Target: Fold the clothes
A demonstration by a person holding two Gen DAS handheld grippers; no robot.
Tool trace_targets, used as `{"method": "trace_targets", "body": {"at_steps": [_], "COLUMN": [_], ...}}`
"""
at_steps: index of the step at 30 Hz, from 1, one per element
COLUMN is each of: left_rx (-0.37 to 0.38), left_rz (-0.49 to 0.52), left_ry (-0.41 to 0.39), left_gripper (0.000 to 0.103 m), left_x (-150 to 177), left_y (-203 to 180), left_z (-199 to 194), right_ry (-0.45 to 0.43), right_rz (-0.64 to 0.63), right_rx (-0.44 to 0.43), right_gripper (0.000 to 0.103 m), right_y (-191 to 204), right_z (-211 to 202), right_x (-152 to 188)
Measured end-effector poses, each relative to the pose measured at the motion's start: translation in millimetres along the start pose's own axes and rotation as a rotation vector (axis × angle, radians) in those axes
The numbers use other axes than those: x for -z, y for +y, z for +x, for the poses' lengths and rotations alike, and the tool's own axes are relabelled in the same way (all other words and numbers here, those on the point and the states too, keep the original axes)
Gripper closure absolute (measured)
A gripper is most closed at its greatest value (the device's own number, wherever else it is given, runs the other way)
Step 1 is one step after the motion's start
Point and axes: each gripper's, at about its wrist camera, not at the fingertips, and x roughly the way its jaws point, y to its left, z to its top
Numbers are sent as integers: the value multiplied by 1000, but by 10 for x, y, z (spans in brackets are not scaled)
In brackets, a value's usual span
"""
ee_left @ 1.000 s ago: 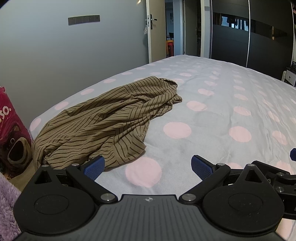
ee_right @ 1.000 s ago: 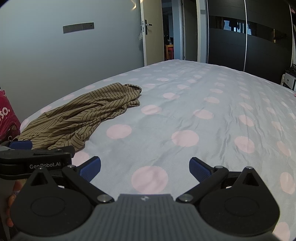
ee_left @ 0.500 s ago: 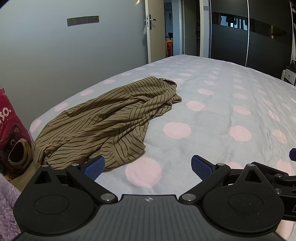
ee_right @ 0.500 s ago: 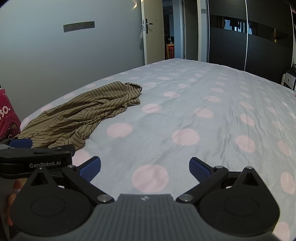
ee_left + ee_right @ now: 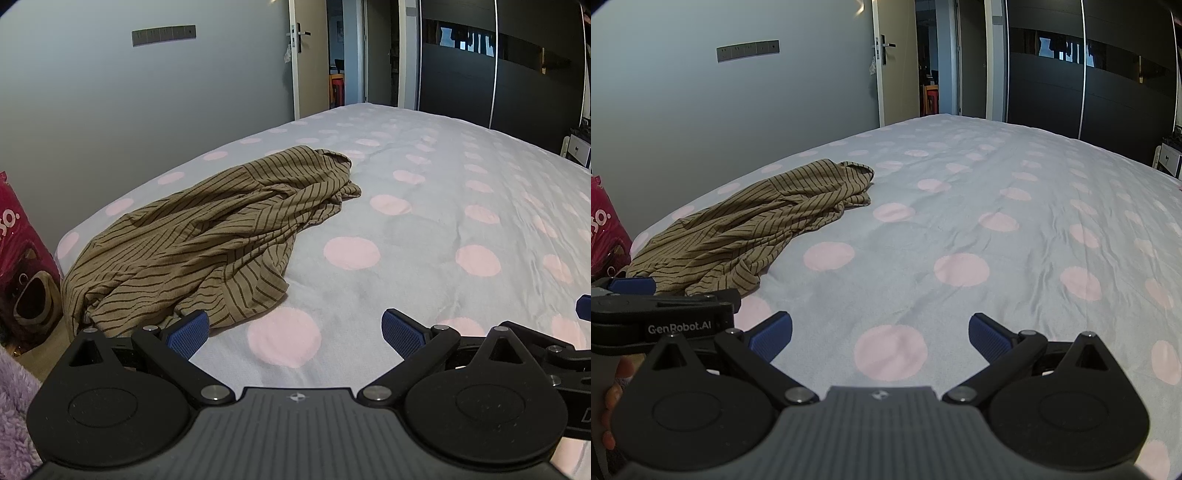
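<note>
A crumpled olive-brown garment with dark stripes [image 5: 207,240] lies on the left part of the bed, its near hem at the bed's corner. My left gripper [image 5: 295,330] hovers open just short of that hem, its left blue pad [image 5: 186,332] close to the cloth. My right gripper [image 5: 881,332] is open over bare bedspread, to the right of the garment [image 5: 753,229]. Nothing is held by either. The left gripper's body [image 5: 661,321] shows at the left edge of the right wrist view, with a hand beneath it.
The bed [image 5: 443,229] is covered in grey fabric with pink dots and stretches far right and back. A pink bag [image 5: 22,266] stands on the floor at the bed's left corner. A grey wall, an open door [image 5: 310,62] and dark wardrobes [image 5: 498,70] lie beyond.
Both views have shifted very slightly; the garment and both open grippers stay almost where they were.
</note>
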Motion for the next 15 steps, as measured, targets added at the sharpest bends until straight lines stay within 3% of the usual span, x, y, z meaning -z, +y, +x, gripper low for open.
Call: {"method": "trace_targets", "body": {"at_steps": [11, 15], "left_rx": [2, -4], "left_rz": [1, 5], "left_ry": [72, 113], "left_gripper": [7, 19], "left_x": [-131, -238], "left_y": [30, 81], "left_z": [320, 592], "right_ry": [29, 47], "right_rz": [13, 17], "right_rx": [30, 36], "right_gripper": [1, 1], "right_y": [-142, -212], "right_z": [129, 205], "right_x": [30, 52]}}
